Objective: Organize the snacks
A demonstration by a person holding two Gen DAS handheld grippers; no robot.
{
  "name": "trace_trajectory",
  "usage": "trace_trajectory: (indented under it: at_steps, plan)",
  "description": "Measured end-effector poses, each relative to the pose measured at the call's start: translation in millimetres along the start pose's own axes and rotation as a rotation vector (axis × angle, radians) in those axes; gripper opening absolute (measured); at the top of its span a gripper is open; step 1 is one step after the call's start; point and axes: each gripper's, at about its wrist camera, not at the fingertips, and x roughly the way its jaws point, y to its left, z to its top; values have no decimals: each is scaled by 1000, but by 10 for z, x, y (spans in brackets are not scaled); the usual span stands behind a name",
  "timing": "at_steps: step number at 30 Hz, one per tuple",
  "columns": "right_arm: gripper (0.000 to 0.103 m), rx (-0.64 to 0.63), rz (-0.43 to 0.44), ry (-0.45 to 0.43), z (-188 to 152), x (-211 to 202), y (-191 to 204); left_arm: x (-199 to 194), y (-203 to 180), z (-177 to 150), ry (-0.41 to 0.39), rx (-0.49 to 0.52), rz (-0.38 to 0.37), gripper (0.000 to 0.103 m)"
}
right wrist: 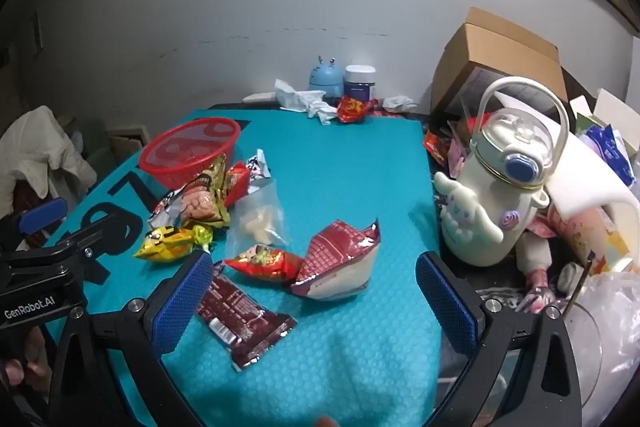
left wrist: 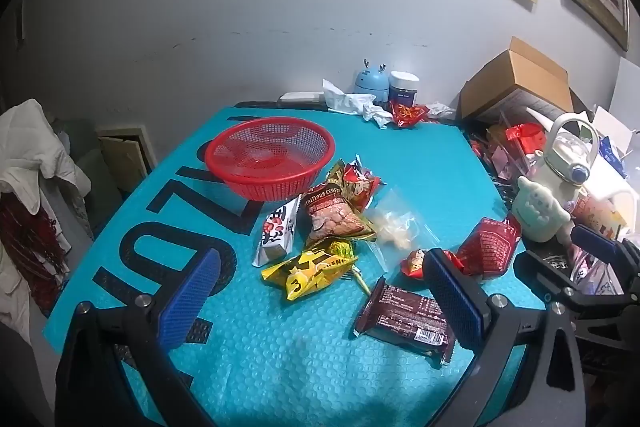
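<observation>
Left wrist: left gripper [left wrist: 320, 291] spread wide over the teal mat [left wrist: 280, 367], nothing grasped; snacks [left wrist: 332, 219] heaped just ahead between the jaws, dark-red packet [left wrist: 404, 319] against the right pad, red basket [left wrist: 270, 157] beyond, empty. Right wrist: right gripper [right wrist: 314, 295] likewise released and empty; dark-red packet [right wrist: 240, 319] beside its left pad, red pouch [right wrist: 340, 259] between the jaws ahead, basket [right wrist: 190, 151] far ahead-left.
</observation>
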Motion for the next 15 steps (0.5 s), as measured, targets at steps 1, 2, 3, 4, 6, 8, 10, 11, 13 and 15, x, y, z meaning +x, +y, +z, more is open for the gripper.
trace_trajectory:
  at_steps: [1,2,3,4,6,8,10,11,13,15]
  plan:
    - [103,0,-2,1,1,-2,-6,4,-4,1,2,3,4,103]
    - [103,-1,-3,1,2,-4,-11,8,-11,2,3,7,7,103]
    - [103,-1,-2,1,3,-5,-18,12,-20,4,4,12,10,103]
    - [103,-2,-4,1,3,-5,-25,17,-33,9,5,16,15,103]
    - [103,-1,-6,3,4,-2,-44,-13,-118,48,3,21,19,103]
    - [103,1,-4,4,4,-3,24,9,-146,62,3,23,19,103]
    - [103,6,-1,0,4,-15,49,-23,-40,39,-8,12,4,103]
    - [103,7,3,-2,11,-19,17,-21,-49,46,-6,13,4,103]
    - [103,6,4,-2,9,-12,29,-57,-20,27,-14,7,-4,103]
    - [103,6,6,-2,17,-4,25,-84,13,28,-13,6,-11,103]
